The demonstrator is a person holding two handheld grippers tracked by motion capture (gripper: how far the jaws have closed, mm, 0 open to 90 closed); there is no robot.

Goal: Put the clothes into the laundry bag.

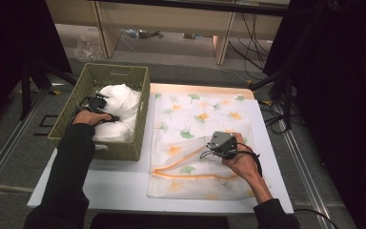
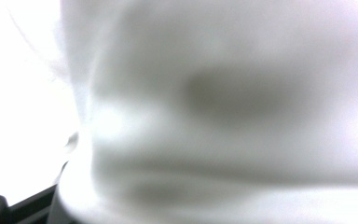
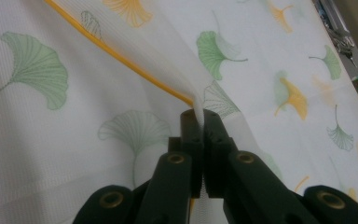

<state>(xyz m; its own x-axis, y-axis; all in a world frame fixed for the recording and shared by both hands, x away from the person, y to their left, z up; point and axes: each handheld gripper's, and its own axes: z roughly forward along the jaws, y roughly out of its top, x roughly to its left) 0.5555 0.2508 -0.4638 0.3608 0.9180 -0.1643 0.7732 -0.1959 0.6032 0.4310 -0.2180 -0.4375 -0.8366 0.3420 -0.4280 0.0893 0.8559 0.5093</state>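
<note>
White laundry (image 1: 119, 107) sits heaped in the wicker basket (image 1: 138, 143) at the counter's (image 1: 124, 186) left, pressed right against the left tongs (image 1: 97, 102); the close view blurs, so I cannot tell whether they grip it. A shallow bite could drop it short of the mesh bag (image 1: 190, 119). Right tongs (image 3: 202, 122) are clamped on the bag's orange-zippered flap (image 3: 186, 70), holding it raised; a slip would close the mouth.

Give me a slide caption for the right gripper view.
Right gripper pinching the orange-trimmed edge of the ginkgo-print mesh bag.
</note>
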